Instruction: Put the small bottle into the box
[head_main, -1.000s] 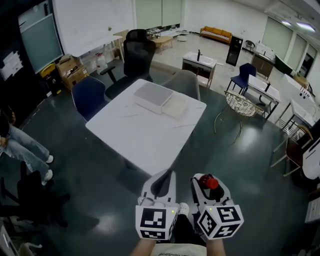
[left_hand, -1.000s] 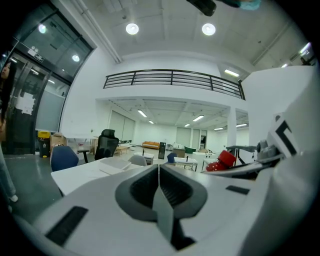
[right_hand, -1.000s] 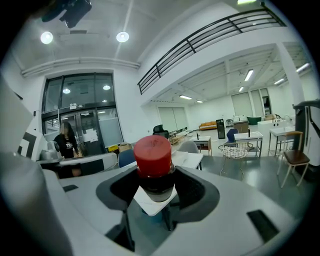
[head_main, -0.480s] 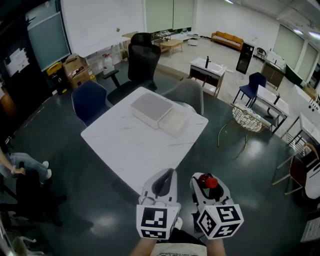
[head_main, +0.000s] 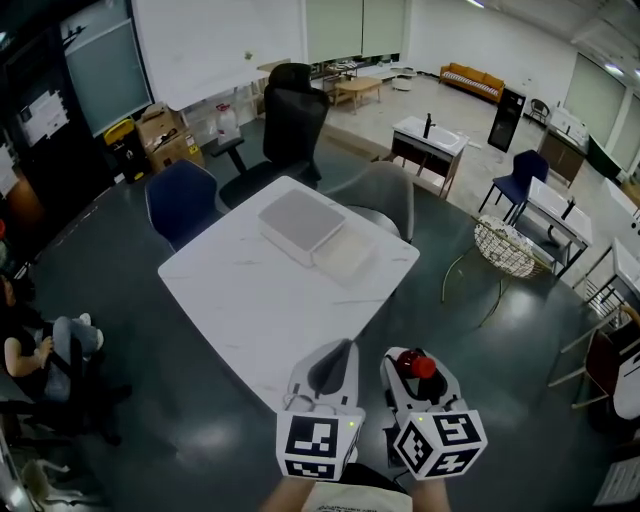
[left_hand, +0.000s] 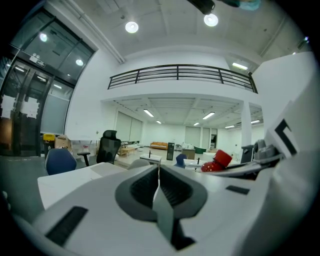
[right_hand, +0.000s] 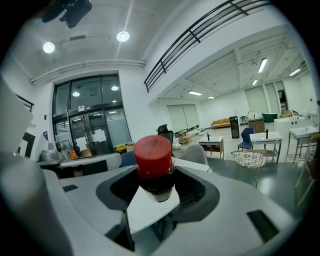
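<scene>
- Fingers of my right gripper (head_main: 408, 358) clamp the bottle (right_hand: 153, 162), its red cap poking out beyond them.
- Fingers of my left gripper (head_main: 335, 352) are together, empty.
- Box (head_main: 300, 218) sits on the surface (head_main: 255, 300), well apart.

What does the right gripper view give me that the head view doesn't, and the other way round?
Right gripper view only: the jaws shut on the small bottle's dark body, just under its red cap. Head view only: the box lying on the white table ahead, and a seated person at far left. Both: the right gripper holding the red-capped bottle, and the wire basket.
</scene>
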